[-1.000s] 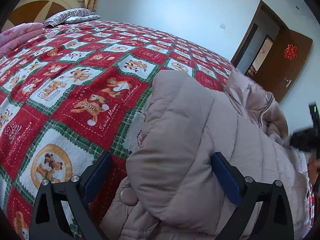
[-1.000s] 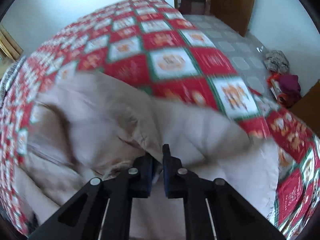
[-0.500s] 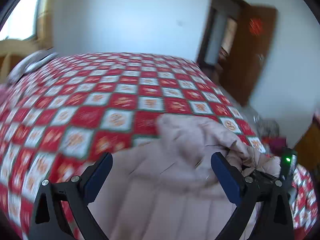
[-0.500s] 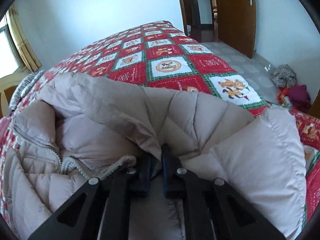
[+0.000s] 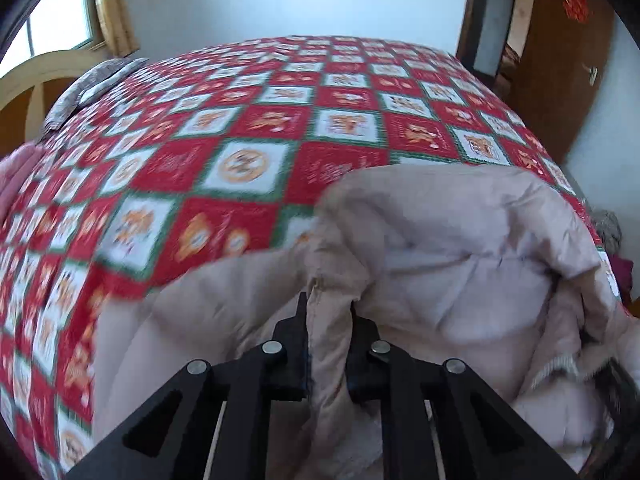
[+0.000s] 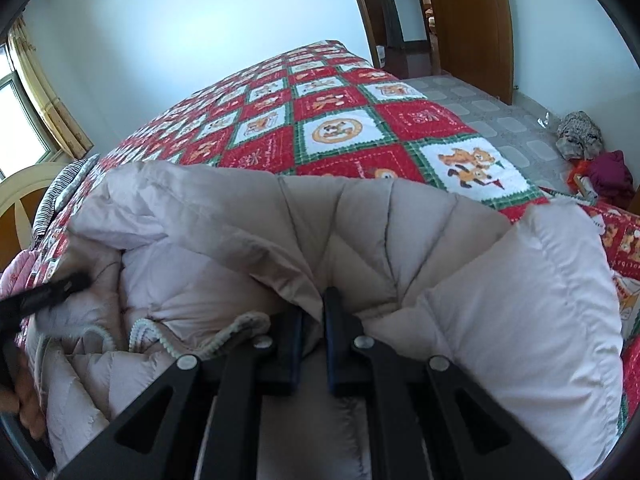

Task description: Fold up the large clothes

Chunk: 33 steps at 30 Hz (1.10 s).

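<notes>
A pale pink quilted down jacket (image 5: 460, 248) lies bunched on the near part of the bed; it also shows in the right wrist view (image 6: 400, 224). My left gripper (image 5: 329, 304) is shut on a thick fold of the jacket. My right gripper (image 6: 313, 300) is shut on another fold of the jacket, near its knitted trim (image 6: 236, 330). The left gripper's dark tip (image 6: 60, 286) shows blurred at the left edge of the right wrist view, against the jacket.
The bed has a red, white and green patchwork cover (image 5: 248, 128) stretching far ahead. A striped pillow (image 5: 100, 80) and wooden headboard (image 5: 36, 84) are at the far left. Brown doors (image 6: 468, 28) and a clothes pile (image 6: 592, 148) on the floor are on the right.
My left gripper was wide open over the jacket and has now closed on a fold of it. My right gripper stayed shut on the jacket.
</notes>
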Tool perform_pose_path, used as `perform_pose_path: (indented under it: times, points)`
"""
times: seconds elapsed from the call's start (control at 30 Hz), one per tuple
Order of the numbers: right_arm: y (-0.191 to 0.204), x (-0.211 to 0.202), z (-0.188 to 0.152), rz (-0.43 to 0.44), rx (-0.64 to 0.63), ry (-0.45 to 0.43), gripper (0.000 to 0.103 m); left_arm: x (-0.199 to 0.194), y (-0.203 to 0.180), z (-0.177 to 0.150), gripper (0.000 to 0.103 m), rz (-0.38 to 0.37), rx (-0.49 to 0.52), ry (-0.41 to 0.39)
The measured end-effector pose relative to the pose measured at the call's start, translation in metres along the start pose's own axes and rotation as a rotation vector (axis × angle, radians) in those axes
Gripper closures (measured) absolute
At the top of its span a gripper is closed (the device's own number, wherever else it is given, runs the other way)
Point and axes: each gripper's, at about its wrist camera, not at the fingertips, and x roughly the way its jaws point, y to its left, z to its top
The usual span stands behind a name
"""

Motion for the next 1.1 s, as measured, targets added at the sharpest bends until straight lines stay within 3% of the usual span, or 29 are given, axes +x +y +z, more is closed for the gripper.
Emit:
perform_pose_path:
  times: [0.13, 0.2, 0.3, 0.37, 0.47, 0.57, 0.7, 0.8, 0.93, 1.0, 1.1]
  points:
    - [0.001, 0.0, 0.0, -0.005, -0.004, -0.001, 0.093, 0.008, 0.013, -0.026, 0.089, -0.012, -0.083, -0.013]
    - [0.002, 0.0, 0.0, -0.009, -0.006, -0.001, 0.093, 0.015, 0.016, -0.036, 0.087, -0.013, -0.129, -0.072]
    - [0.002, -0.003, 0.0, -0.015, -0.007, 0.002, 0.091, 0.018, 0.006, -0.037, 0.087, 0.048, -0.103, -0.099]
    - [0.006, -0.018, -0.001, -0.049, -0.027, 0.003, 0.087, 0.02, 0.006, -0.035, 0.086, 0.047, -0.099, -0.097]
    - [0.017, -0.068, -0.003, -0.106, -0.089, -0.177, 0.08, 0.02, 0.012, -0.035, 0.086, 0.015, -0.121, -0.102]
    - [0.029, -0.097, 0.017, -0.104, -0.103, -0.287, 0.073, 0.019, 0.012, -0.036, 0.086, 0.013, -0.12, -0.106]
    - [0.048, -0.07, 0.079, -0.022, 0.003, -0.235, 0.069, 0.02, 0.011, -0.036, 0.086, 0.011, -0.12, -0.108]
    - [0.065, -0.016, 0.104, 0.02, 0.029, -0.093, 0.069, 0.02, 0.01, -0.036, 0.086, 0.012, -0.12, -0.111]
    - [0.084, 0.036, 0.081, 0.048, -0.047, 0.147, 0.069, 0.02, 0.012, -0.036, 0.086, -0.001, -0.124, -0.112]
    - [0.083, 0.037, 0.058, 0.051, -0.103, 0.18, 0.069, 0.02, 0.014, -0.036, 0.086, -0.015, -0.132, -0.113]
    - [0.076, 0.03, 0.031, 0.045, -0.195, 0.148, 0.07, 0.02, 0.016, -0.036, 0.085, -0.033, -0.135, -0.112]
